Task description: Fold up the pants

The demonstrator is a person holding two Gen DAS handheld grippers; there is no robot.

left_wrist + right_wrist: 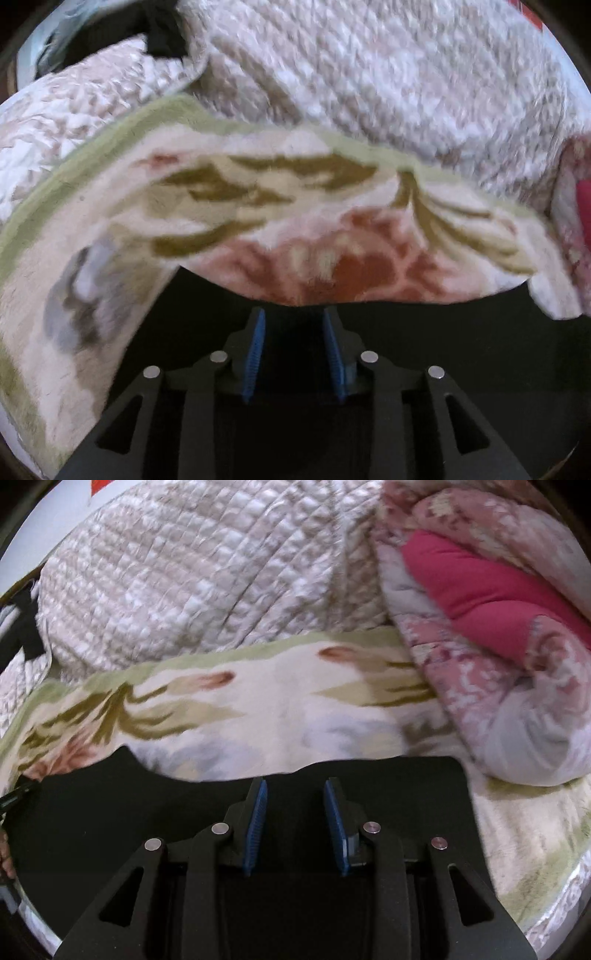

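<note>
The black pants (424,343) lie flat on a floral blanket (295,206) on a bed and fill the lower part of both views. My left gripper (294,314) is open just above the pants near their far edge, with nothing between its blue pads (256,354). In the right wrist view the pants (110,812) spread to a straight right edge. My right gripper (295,786) is open over them near the far edge, blue pads (257,819) apart and empty.
A quilted beige bedspread (203,572) is heaped behind the blanket (277,701). A rolled pink and red floral comforter (498,627) lies at the right. The bed's edge (565,893) runs at lower right. A dark object (162,33) sits at far left.
</note>
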